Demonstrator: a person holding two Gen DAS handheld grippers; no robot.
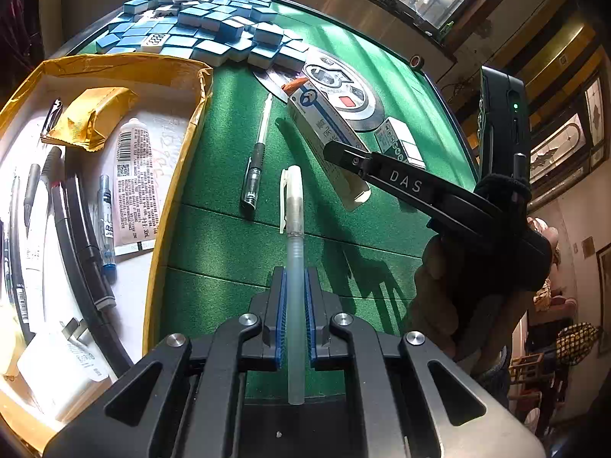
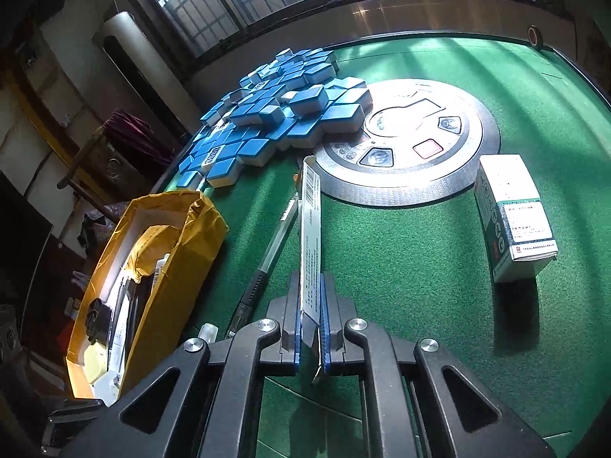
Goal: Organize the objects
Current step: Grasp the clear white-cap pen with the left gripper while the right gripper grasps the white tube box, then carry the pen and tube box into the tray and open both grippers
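Observation:
My left gripper [image 1: 294, 278] is shut on a translucent white pen [image 1: 294, 225], held lengthwise above the green table [image 1: 229, 252], cap end pointing away. My right gripper [image 2: 310, 282] is shut on the near end of a long white-and-blue carton [image 2: 311, 210], pressed thin between the pads, its far end by the round centre panel [image 2: 420, 145]. From the left wrist view the right gripper [image 1: 340, 154] and the hand holding it reach in from the right over that carton [image 1: 317, 122]. A black-grip pen [image 1: 256, 160] lies on the felt beside the carton [image 2: 273, 244].
An open yellow cardboard box [image 1: 126, 65], at the left table edge [image 2: 198, 229], holds pens, a tube, a padded envelope and a cable. A heap of blue mahjong tiles [image 2: 282, 114] lies at the back. A small white-and-green box [image 2: 515, 221] stands to the right.

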